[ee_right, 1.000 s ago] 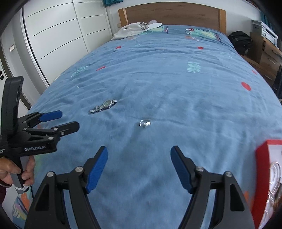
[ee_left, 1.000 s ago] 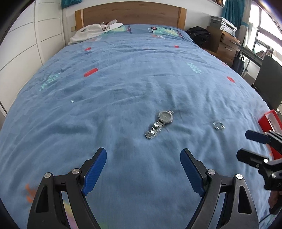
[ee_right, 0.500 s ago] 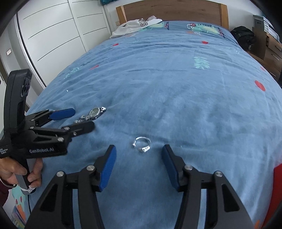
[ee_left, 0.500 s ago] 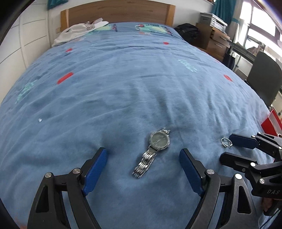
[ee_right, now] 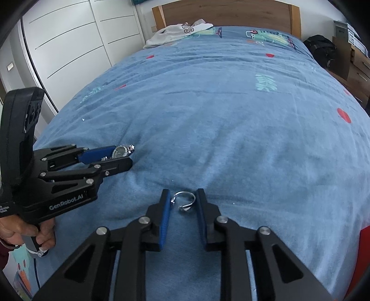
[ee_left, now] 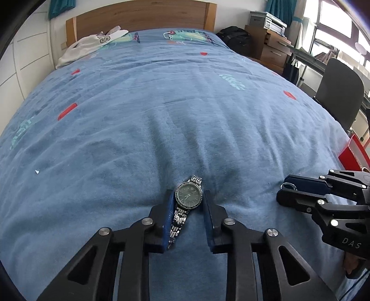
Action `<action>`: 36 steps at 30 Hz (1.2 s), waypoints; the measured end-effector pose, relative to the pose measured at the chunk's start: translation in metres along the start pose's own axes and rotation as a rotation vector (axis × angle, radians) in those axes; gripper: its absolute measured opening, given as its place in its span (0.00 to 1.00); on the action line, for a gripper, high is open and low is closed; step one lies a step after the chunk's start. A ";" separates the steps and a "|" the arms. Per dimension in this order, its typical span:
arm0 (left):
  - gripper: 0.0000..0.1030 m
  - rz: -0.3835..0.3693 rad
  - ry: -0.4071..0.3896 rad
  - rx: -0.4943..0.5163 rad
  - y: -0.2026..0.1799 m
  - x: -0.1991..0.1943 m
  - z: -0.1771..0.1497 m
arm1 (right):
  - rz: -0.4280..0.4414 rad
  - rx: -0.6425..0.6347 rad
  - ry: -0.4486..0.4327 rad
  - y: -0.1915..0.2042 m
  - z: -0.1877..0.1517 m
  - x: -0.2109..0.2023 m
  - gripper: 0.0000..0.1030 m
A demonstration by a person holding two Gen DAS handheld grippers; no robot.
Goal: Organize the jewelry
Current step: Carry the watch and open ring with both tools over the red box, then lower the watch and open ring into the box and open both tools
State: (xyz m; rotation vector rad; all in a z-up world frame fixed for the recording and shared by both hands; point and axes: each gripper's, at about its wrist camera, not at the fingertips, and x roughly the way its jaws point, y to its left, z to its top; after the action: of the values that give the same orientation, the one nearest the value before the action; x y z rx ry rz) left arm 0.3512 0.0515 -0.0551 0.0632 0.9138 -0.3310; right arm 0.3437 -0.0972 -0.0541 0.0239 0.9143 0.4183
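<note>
Two grippers work low over the near end of a bed (ee_left: 161, 115) covered in a blue blanket (ee_right: 231, 115). The left gripper (ee_left: 187, 201) has just been closing and now clamps the case of one silver watch (ee_left: 188, 196) between its blue pads (ee_left: 170, 213); the watch's link band trails back between the fingers, its lower end partly hidden under the left pad. The right gripper (ee_right: 183, 200) has also been closing, with one silver ring (ee_right: 183, 200) between its fingers; the ring's left end touches the left pad, and a slight gap seems to remain at the right pad, so a firm grip cannot be confirmed. Seen from the watch, the ring lies to the right, on the same stretch of blanket. One hand (ee_right: 25, 233) shows at the left edge of the right wrist view, wrapped around the left gripper's handle.

Beyond the watch the blanket runs wide and bare, wrinkled, with only printed red and teal marks, and one tiny pale speck (ee_left: 36, 171) to the watch's left, too small to identify. Right of the watch, at the bed's edge, one red box (ee_left: 353, 155) is cut off by the frame. Past that edge stand one dark chair (ee_left: 337, 92) and wooden drawers (ee_left: 270, 46). Far beyond the watch, one pale garment (ee_left: 90, 46) lies bunched before the wooden headboard (ee_left: 138, 20). White wardrobe doors (ee_right: 69, 41) line the bed's left side.
</note>
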 end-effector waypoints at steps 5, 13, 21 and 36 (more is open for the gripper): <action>0.23 -0.020 0.002 -0.022 -0.005 -0.008 0.001 | 0.005 0.016 -0.024 -0.005 -0.005 -0.021 0.20; 0.23 -0.106 -0.009 0.007 -0.055 -0.037 0.007 | -0.050 0.056 -0.078 -0.037 -0.030 -0.093 0.20; 0.23 -0.262 -0.026 0.070 -0.148 -0.056 0.018 | -0.187 0.118 -0.115 -0.109 -0.069 -0.178 0.20; 0.23 -0.447 0.038 0.179 -0.315 -0.020 0.039 | -0.307 0.199 -0.051 -0.256 -0.107 -0.219 0.20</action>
State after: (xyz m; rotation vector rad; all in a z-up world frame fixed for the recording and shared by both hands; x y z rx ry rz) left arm 0.2729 -0.2493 0.0121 0.0290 0.9298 -0.8296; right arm 0.2311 -0.4288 -0.0028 0.0751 0.8891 0.0410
